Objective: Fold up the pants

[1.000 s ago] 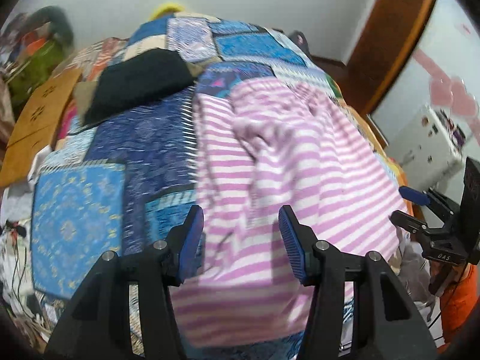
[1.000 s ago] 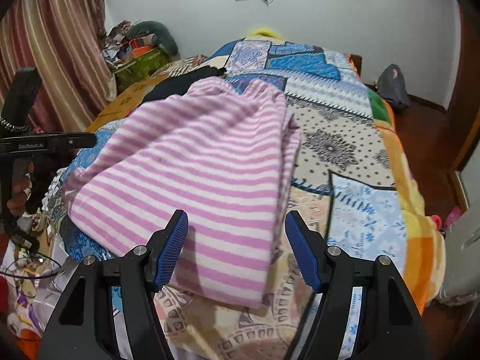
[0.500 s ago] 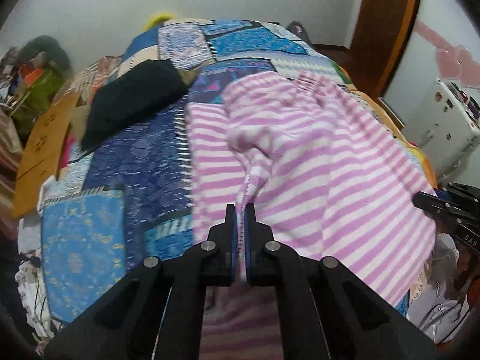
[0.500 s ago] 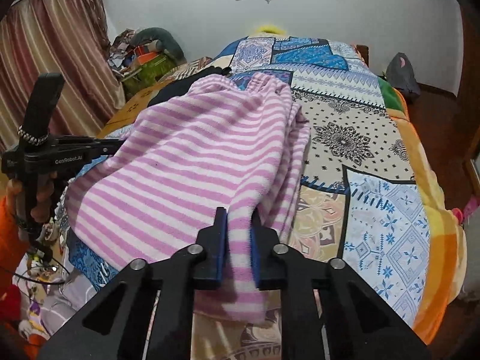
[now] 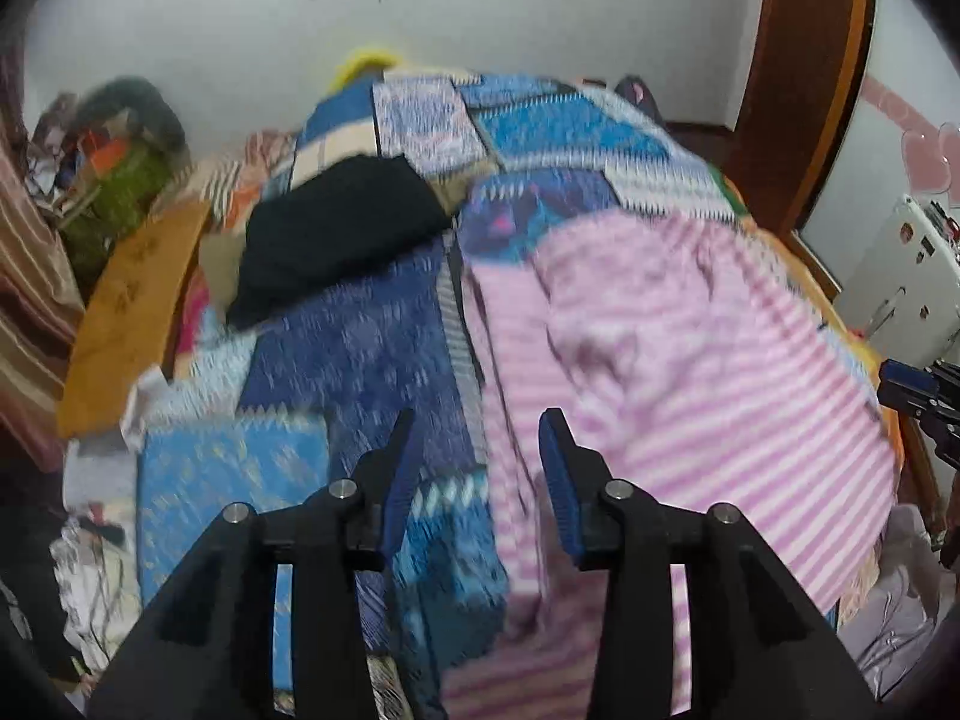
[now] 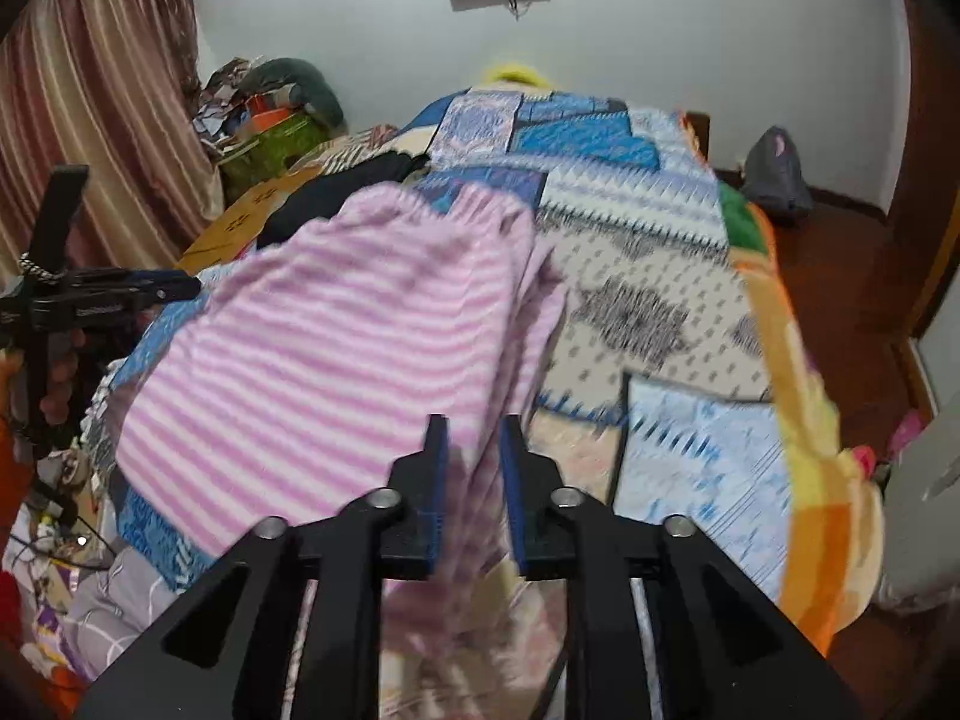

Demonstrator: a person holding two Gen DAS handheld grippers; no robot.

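The pink and white striped pants (image 5: 672, 360) lie folded on the patchwork bedspread (image 5: 360, 360); they also show in the right wrist view (image 6: 336, 348). My left gripper (image 5: 477, 468) is open above the pants' left edge, holding nothing. My right gripper (image 6: 474, 456) has its jaws partly apart with the pants' near right corner between them; the cloth looks loose and blurred. The right gripper also shows at the right edge of the left wrist view (image 5: 918, 396), and the left gripper shows at the left of the right wrist view (image 6: 90, 294).
A black folded garment (image 5: 336, 240) lies on the bed beyond the pants. A pile of clutter (image 6: 270, 114) and a curtain (image 6: 102, 120) stand at the left. A white appliance (image 5: 906, 282) and a wooden door frame (image 5: 804, 78) are at the right.
Both grippers closed on the pants' near edge half a second ago, then opened. The left has fully released and shifted left; the right has opened partway. Both views rose slightly.
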